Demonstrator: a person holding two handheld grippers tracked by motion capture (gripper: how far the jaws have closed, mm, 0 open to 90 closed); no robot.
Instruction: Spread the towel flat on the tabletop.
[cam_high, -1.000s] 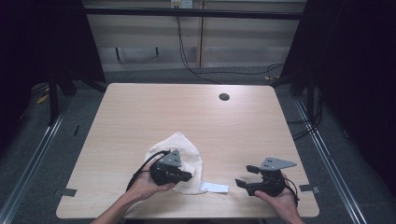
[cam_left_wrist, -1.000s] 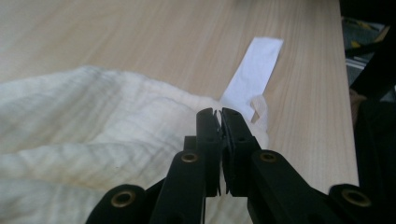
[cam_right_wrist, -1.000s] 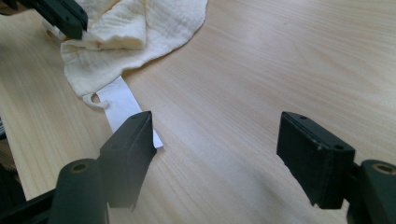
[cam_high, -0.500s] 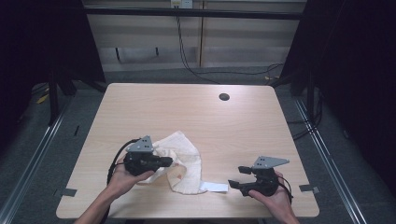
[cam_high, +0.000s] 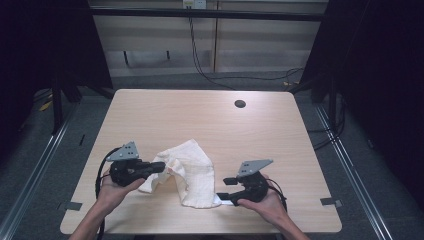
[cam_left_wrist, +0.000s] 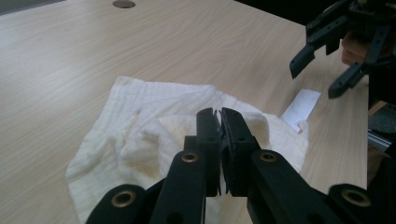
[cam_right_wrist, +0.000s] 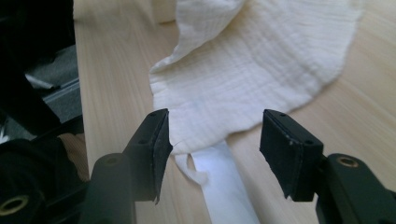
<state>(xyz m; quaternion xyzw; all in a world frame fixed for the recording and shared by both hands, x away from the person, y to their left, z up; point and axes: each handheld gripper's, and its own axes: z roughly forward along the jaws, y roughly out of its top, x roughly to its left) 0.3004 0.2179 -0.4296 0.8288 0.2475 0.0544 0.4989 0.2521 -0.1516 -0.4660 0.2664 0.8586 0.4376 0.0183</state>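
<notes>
Cloth (cam_high: 186, 172) pinched in left hand-held gripper (cam_high: 159, 167); right hand-held gripper (cam_right_wrist: 215, 149) agape, closing around its corner (label (cam_right_wrist: 224, 182) beneath).

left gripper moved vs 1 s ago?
Yes. In the high view the left gripper, shut on the cloth, has shifted left, away from the hole in the table, towards its left edge.

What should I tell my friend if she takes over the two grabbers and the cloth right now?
Left gripper: fingers shut on the left part of the cream cloth, lifting it a little.
Right gripper: fingers have just been closing but are open, either side of the cloth's near corner and its white tag, not pinching yet.
Cloth: crumpled, near the front of the table.
Done: one side gripped.
Left: probably pinch the tag corner, then spread or fold the cloth.
</notes>
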